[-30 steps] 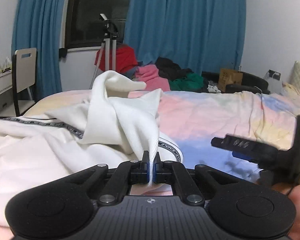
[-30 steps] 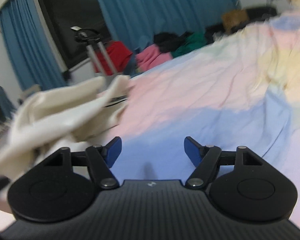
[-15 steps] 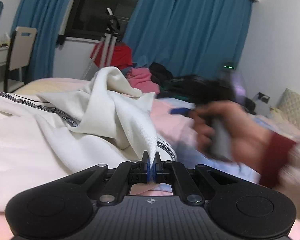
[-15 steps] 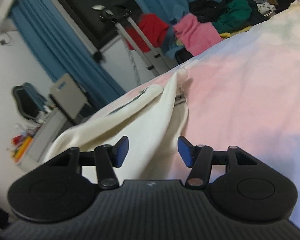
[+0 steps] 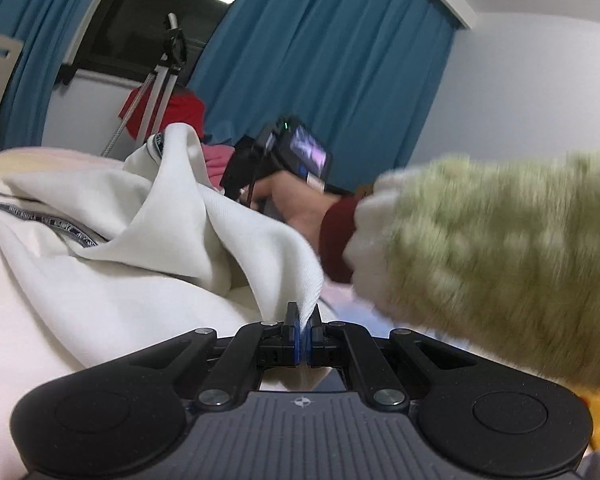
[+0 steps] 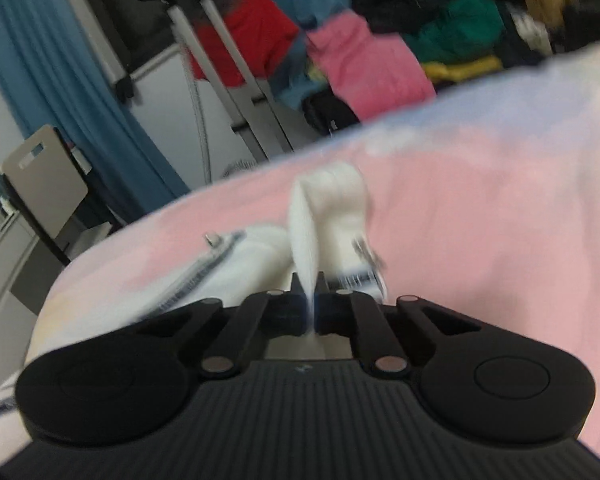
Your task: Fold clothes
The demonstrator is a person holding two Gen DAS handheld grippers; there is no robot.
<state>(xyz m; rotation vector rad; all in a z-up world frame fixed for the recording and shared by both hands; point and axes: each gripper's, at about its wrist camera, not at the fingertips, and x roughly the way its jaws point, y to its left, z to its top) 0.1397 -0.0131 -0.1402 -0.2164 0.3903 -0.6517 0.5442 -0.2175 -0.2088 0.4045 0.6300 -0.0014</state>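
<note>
**Two grippers are pinching the white top on the bed**

The left gripper [image 5: 303, 330] is squeezing a fold of the white top [image 5: 112, 264]. Its blue fingers [image 5: 297, 336] are pressed tight together with the cloth pinched between them. The cloth is rising from the fingers in a tall, pointed ridge.

The white top is lying in a soft heap on the bed [image 6: 480, 216]. It is spreading over the left part of the bed in the left wrist view. A dark printed band [image 5: 40, 216] is running across it. The bed sheet is pink, with pale blue near the far edge and a bit of yellow by the left edge.

The right gripper [image 6: 312, 300] is also pinching the white top [image 6: 328, 204]. Its fingers are shut tight on a thin edge of the cloth, and a small white bunch is standing up just past them. This view is blurry.

In the left wrist view a hand [image 5: 296, 204] is holding the right gripper past the ridge of cloth. A fuzzy green sleeve [image 5: 500, 256] with a dark red cuff [image 5: 336, 240] is reaching across the view.

Behind the bed, blue curtains [image 5: 324, 64] are hanging by a dark window. A pile of clothes [image 6: 364, 64] in pink, red, green and black is sitting past the far edge of the bed.
</note>
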